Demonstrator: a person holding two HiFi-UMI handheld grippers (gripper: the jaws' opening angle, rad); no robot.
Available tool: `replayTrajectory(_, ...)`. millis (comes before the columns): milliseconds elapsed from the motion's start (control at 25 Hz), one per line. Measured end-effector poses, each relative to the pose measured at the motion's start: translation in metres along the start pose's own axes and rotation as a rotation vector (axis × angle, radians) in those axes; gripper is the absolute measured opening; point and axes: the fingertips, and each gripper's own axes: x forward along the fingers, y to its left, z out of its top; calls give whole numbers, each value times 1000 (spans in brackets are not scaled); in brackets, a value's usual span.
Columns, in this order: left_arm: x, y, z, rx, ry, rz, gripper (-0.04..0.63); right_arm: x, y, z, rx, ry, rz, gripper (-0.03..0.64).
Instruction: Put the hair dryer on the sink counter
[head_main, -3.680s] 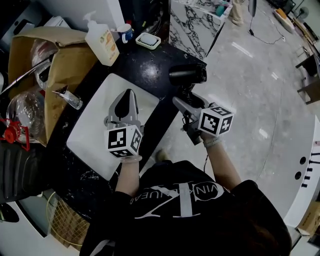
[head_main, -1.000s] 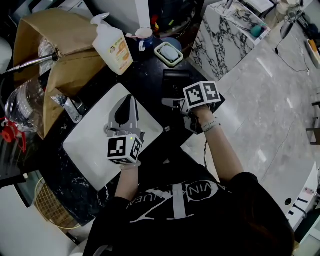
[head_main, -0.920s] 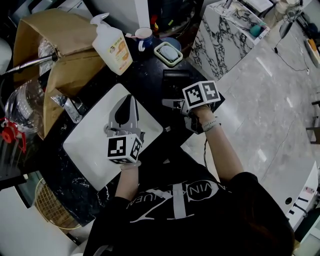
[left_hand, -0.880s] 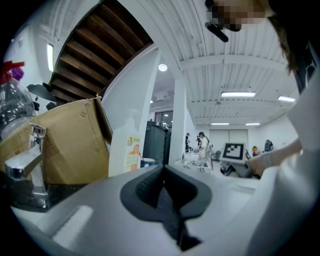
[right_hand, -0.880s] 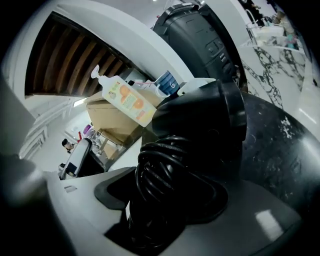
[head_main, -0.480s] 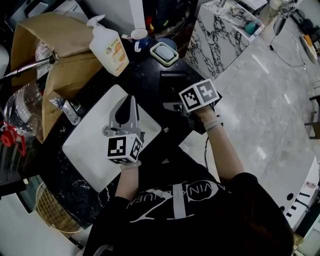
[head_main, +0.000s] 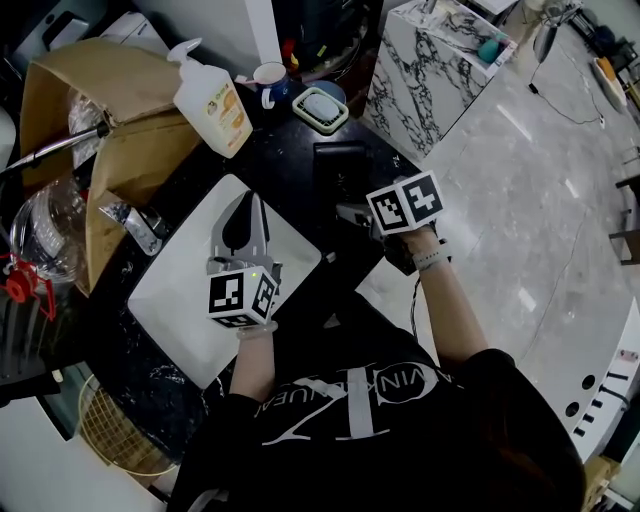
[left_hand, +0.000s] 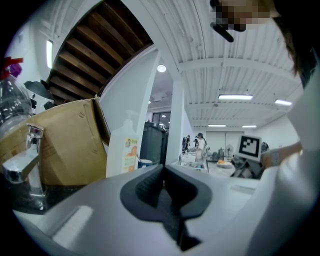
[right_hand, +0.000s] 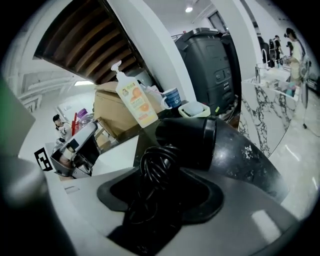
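Note:
The black hair dryer (head_main: 340, 163) lies on the black sink counter (head_main: 290, 140), to the right of the white basin (head_main: 180, 290). In the right gripper view its barrel (right_hand: 195, 137) points right and its coiled cord (right_hand: 155, 162) runs back between my jaws. My right gripper (head_main: 352, 212) sits just short of the dryer, tilted down; its jaws have just been closing a little but stand wide, pads off the cord. My left gripper (head_main: 244, 210) hovers level over the basin, shut and empty (left_hand: 163, 167).
A soap pump bottle (head_main: 210, 90), a mug (head_main: 268, 75) and a soap dish (head_main: 320, 108) stand at the counter's back. A brown paper bag (head_main: 110, 110) and the faucet (head_main: 135, 225) are left of the basin. A marble block (head_main: 430, 70) rises at the right, floor beside it.
The dryer, earlier carried in my right gripper beside the counter's edge, now rests on the counter. My right gripper has drawn back from it toward the person. The left gripper stayed put.

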Motion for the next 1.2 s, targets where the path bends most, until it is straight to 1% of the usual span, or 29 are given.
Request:
replayTrajectory(120,-2,0,1,6,3,-6,0,-12,-3,3,-4,-66,-31,218)
replayTrajectory(240,-3,0,2,14,6,-10,0,-22,-5,7,-14,-128,-58,145)
replayTrajectory(360,-4,0,2,20,8,-11,0,-29,-4,10,-29,-196,-69,103)
replayTrajectory(480,-5,-3,2,15,8,-18,0,-40,3,20,-54,-308,-52,81)
replayTrajectory(600,-5,-7,4,18,6,-26,0,-54,8,32,-65,-423,-46,43)
replayTrajectory(720,-5,-7,6,23,-1,-29,0,-66,9,40,-74,-499,-64,3)
replayTrajectory(960,-8,-4,12,27,-13,-20,0,-88,11,50,-120,-612,-101,2)
replayTrajectory(1200,-10,-10,21,51,-27,-44,0,-106,19,60,-218,-705,-148,2)
